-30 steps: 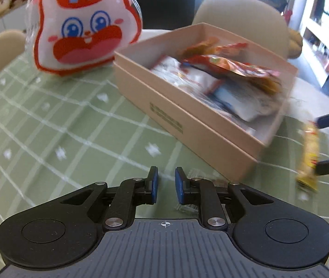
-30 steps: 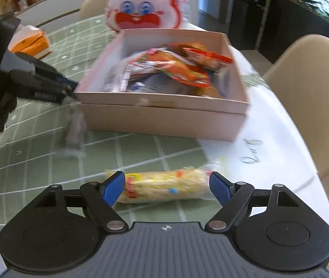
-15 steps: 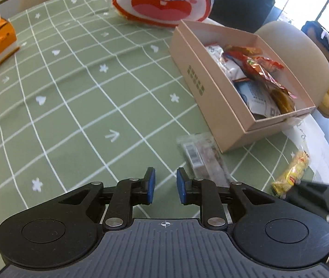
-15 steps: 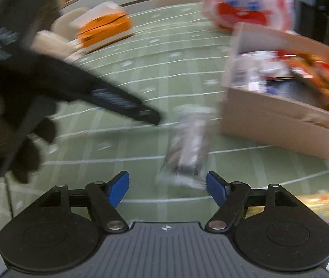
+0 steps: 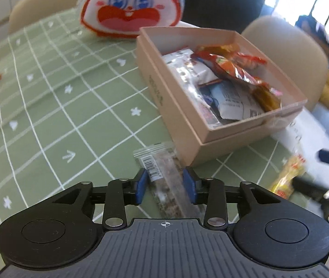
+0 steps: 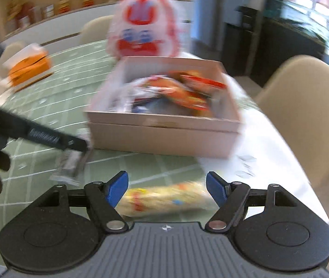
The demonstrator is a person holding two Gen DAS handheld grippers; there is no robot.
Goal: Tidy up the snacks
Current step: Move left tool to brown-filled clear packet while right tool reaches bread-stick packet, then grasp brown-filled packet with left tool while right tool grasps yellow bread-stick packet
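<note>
Two claws straddle the last loose snacks beside a full box (image 5: 187, 125) on the green worktop (image 5: 48, 106).

Left claw (image 5: 164, 183), partly open, brackets the clear bar (image 5: 166, 180) by the box's near corner; right claw (image 6: 166, 188), wide open, spans the yellow packet (image 6: 164, 200). Neither grips. Slick wrappers may slip out on closing, or snag the box wall.
</note>
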